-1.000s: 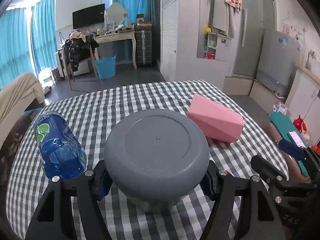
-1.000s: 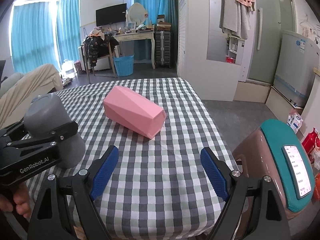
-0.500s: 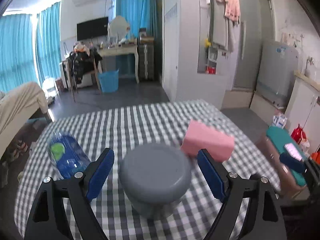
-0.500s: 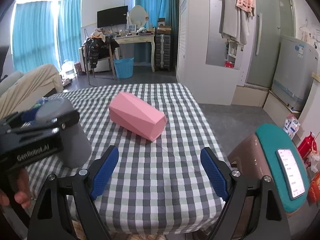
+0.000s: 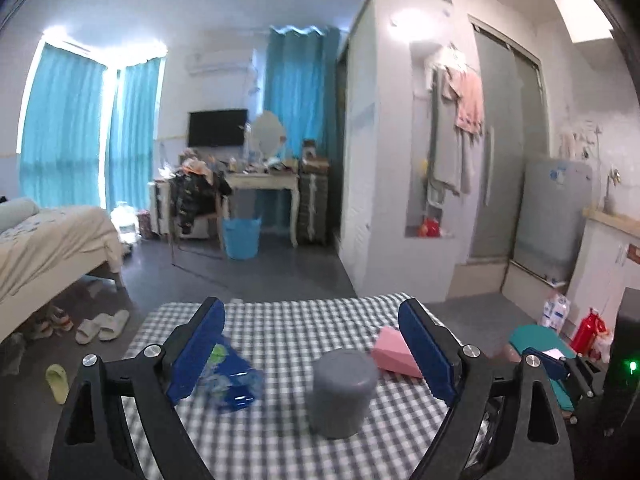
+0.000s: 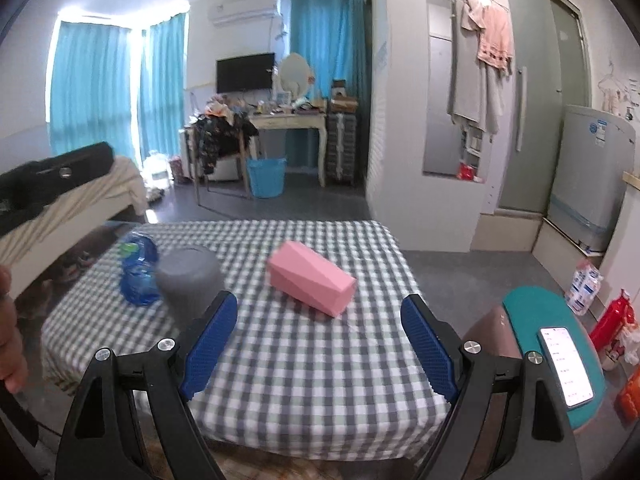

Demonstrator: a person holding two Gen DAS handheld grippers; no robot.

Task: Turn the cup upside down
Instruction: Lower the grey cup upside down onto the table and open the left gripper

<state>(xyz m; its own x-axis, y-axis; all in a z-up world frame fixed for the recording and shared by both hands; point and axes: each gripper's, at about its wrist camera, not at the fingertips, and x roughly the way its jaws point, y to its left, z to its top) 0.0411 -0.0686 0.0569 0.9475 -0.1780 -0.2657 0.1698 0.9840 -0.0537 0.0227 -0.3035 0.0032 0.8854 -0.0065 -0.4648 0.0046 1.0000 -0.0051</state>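
The grey cup (image 5: 342, 392) stands upside down on the checked tablecloth (image 5: 280, 448), its flat base facing up. It also shows in the right wrist view (image 6: 190, 276) at the table's left side. My left gripper (image 5: 312, 354) is open and empty, raised well above and behind the cup, not touching it. My right gripper (image 6: 318, 340) is open and empty, hovering over the table's near edge, to the right of the cup.
A blue water bottle (image 5: 228, 380) lies left of the cup, also seen in the right wrist view (image 6: 138, 272). A pink faceted box (image 6: 312, 276) lies to the cup's right. A teal-topped stool (image 6: 560, 356) with a phone (image 6: 564, 366) stands beside the table's right edge.
My left gripper opened, let go of the upside-down cup and pulled up and back from it. The right gripper also drew back a little.
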